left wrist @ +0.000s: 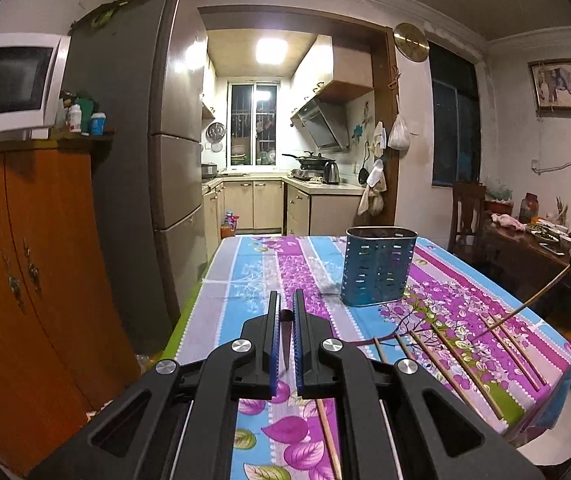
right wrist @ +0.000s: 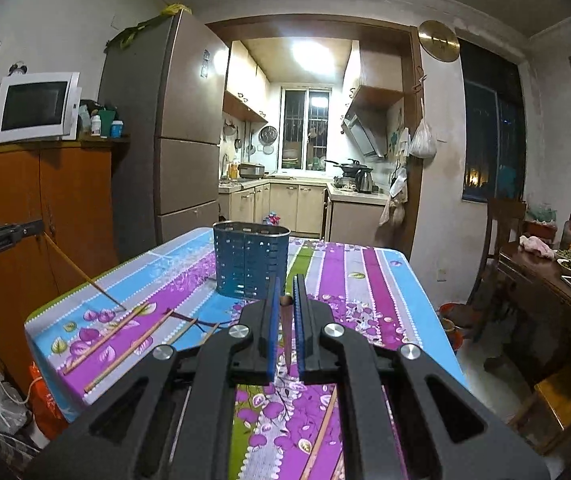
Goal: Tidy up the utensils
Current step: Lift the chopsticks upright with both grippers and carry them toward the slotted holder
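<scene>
The left hand-held gripper (left wrist: 286, 304) is closed on a slim, dark-tipped wooden chopstick (left wrist: 286, 334); the right hand-held gripper (right wrist: 286, 288) is likewise closed on a chopstick of its own (right wrist: 286, 332); both sticks hang above the desk (left wrist: 245, 272), under a glossy cloth of purple, blue and green floral stripes; a perforated oval metal utensil holder (left wrist: 377, 268) stands upright mid-desk, its inside hidden; loose chopsticks (left wrist: 461, 364) lie scattered near the holder.

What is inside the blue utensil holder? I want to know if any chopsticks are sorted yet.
Nothing rises above the rim of the blue utensil holder; its inside is hidden by its wall. Several chopsticks lie on the tablecloth.
</scene>
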Demonstrator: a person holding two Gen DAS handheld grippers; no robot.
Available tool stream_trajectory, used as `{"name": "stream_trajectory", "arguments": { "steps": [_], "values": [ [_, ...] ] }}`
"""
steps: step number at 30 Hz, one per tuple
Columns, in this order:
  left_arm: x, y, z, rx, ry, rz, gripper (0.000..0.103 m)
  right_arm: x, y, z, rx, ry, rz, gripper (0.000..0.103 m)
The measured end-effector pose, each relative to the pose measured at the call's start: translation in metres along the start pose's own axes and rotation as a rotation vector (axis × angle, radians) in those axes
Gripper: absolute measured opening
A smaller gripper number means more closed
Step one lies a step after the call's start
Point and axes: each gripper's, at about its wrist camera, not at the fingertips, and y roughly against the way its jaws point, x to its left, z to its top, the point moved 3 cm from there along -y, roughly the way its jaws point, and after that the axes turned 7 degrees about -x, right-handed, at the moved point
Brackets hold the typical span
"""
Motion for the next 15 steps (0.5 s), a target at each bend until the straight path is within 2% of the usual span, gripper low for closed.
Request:
{"name": "stream_trajectory", "arguments": {
  "steps": [15],
  "values": [
    [0.002,-0.011,0.026,-0.02,0.004,-0.012,0.007,-0.01,-0.025,0.024,0.001,-0.016,0.035,0.005]
  ]
}}
